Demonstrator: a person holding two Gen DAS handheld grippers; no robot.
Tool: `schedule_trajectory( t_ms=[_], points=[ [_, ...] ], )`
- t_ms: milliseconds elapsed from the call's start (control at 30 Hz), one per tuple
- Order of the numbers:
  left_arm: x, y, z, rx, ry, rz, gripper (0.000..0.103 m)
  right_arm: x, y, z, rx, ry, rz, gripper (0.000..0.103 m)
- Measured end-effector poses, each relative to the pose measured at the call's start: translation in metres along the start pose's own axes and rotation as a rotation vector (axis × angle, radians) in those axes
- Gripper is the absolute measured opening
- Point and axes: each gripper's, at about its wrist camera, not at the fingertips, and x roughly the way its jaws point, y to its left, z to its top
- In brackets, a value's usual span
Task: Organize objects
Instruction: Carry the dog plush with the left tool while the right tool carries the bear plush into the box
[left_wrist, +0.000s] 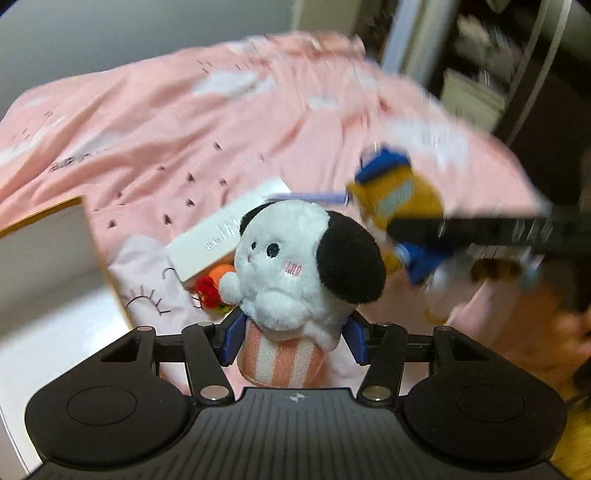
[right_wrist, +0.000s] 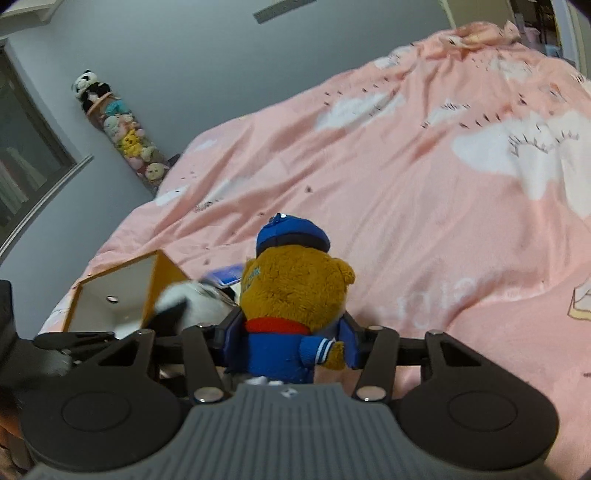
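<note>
My left gripper (left_wrist: 293, 341) is shut on a white plush dog with black ears (left_wrist: 295, 266), gripping its pink-striped cup base above the bed. My right gripper (right_wrist: 291, 341) is shut on a brown plush bear (right_wrist: 295, 291) in a blue cap and blue sailor top, seen from behind. The bear also shows blurred in the left wrist view (left_wrist: 399, 210), to the right of the dog, held by the other gripper. The dog shows blurred in the right wrist view (right_wrist: 192, 302), left of the bear.
A pink bedspread (right_wrist: 406, 184) with white clouds covers the bed. An open white box with orange edges (left_wrist: 44, 266) (right_wrist: 110, 295) lies at the left. A flat white box (left_wrist: 221, 236) and a red-orange toy (left_wrist: 210, 288) lie behind the dog. Stacked plush toys (right_wrist: 122, 129) stand in the far corner.
</note>
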Motion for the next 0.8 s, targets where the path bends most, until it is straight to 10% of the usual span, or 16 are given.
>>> schedule_trajectory(
  t_ms=[367, 800],
  points=[
    [-0.105, 0.081, 0.002, -0.299, -0.145, 0.069, 0.064, -0.005, 0.103, 0.016, -0.185, -0.002, 0.215, 0.054],
    [-0.112, 0.157, -0.036, -0.51, 0.046, 0.23, 0.064, 0.099, 0.202, -0.008, -0.262, 0.206, 0.322, 0.054]
  ],
)
